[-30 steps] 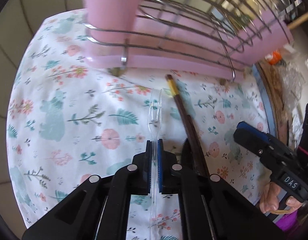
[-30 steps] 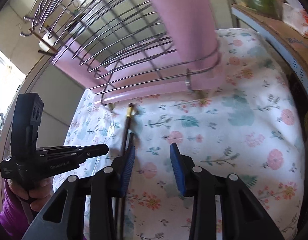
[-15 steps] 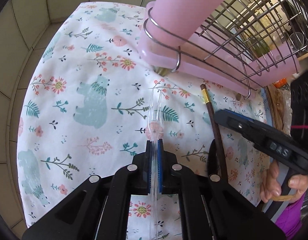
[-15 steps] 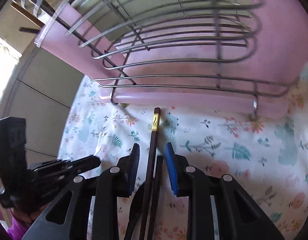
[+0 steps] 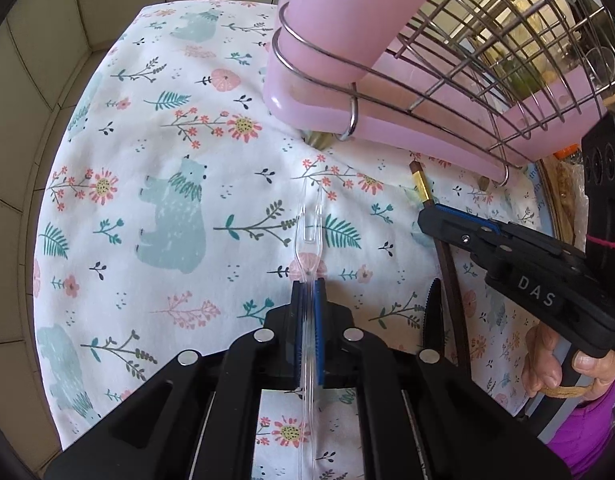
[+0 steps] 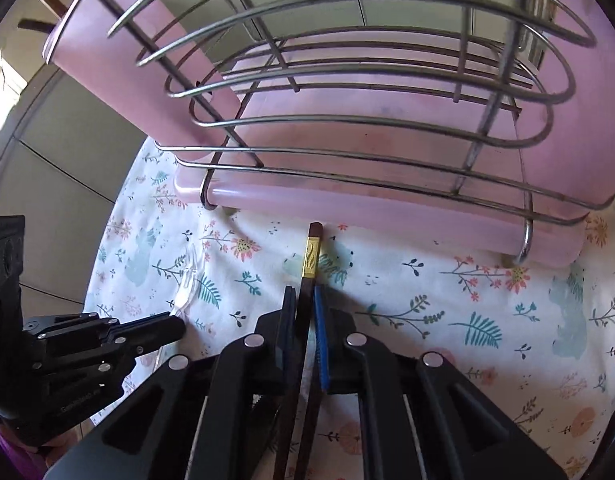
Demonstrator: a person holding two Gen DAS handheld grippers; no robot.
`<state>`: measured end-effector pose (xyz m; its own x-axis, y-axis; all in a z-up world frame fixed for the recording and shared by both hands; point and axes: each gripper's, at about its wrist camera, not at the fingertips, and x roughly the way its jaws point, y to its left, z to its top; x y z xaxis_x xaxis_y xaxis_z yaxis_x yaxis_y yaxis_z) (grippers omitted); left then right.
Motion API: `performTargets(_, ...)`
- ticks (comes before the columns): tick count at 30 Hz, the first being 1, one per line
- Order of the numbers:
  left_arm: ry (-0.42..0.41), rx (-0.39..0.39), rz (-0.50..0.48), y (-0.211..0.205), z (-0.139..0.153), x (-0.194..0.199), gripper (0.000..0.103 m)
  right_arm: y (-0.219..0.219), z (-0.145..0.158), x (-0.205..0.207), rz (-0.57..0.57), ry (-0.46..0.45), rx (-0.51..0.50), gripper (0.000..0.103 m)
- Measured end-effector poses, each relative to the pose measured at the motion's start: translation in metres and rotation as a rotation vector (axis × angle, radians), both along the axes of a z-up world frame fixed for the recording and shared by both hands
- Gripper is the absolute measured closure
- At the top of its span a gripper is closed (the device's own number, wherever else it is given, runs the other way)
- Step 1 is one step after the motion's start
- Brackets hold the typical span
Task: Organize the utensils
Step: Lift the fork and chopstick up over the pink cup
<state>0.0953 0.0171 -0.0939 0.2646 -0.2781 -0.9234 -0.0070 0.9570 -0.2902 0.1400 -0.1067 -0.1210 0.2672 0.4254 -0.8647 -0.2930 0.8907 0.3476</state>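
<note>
Left wrist view: left gripper (image 5: 308,292) clamped on clear plastic fork (image 5: 309,236), tines ahead toward pink cup (image 5: 347,28) in wire rack (image 5: 487,60), fork's long axis in line with fingers. Further right, over floral cloth (image 5: 147,200): right gripper (image 6: 305,300) closing, jaws nearly together around dark chopsticks (image 6: 309,264), gold-banded ends pointing at rack base, just short of it.

Left wrist view: close, steep downward along own fingers onto floral cloth (image 5: 155,184), pink wire rack (image 5: 447,92) ahead. Right wrist view: same steep look, nearer rack's front. Shared: cloth, rack; each view catches other gripper at frame edge.
</note>
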Motion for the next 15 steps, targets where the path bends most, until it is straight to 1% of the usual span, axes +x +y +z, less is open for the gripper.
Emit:
performTargets(2,-0.008,-0.009,0.004,0.000,0.000,0.001,0.099,-0.006,0.005,-0.003,-0.008,-0.014,0.045,0.095)
performTargets(7,-0.053,-0.065,0.040,0.016,0.010,-0.009,0.099,-0.029,0.021,-0.015,-0.024,-0.058,0.102,0.096)
performTargets(11,-0.110,-0.087,0.061,0.026,0.026,-0.020,0.099,-0.039,0.035,-0.027,-0.033,-0.095,0.134,0.097)
performTargets(15,-0.184,-0.110,0.084,0.034,0.045,-0.032,0.099,-0.048,0.047,-0.039,-0.037,-0.129,0.170,0.097)
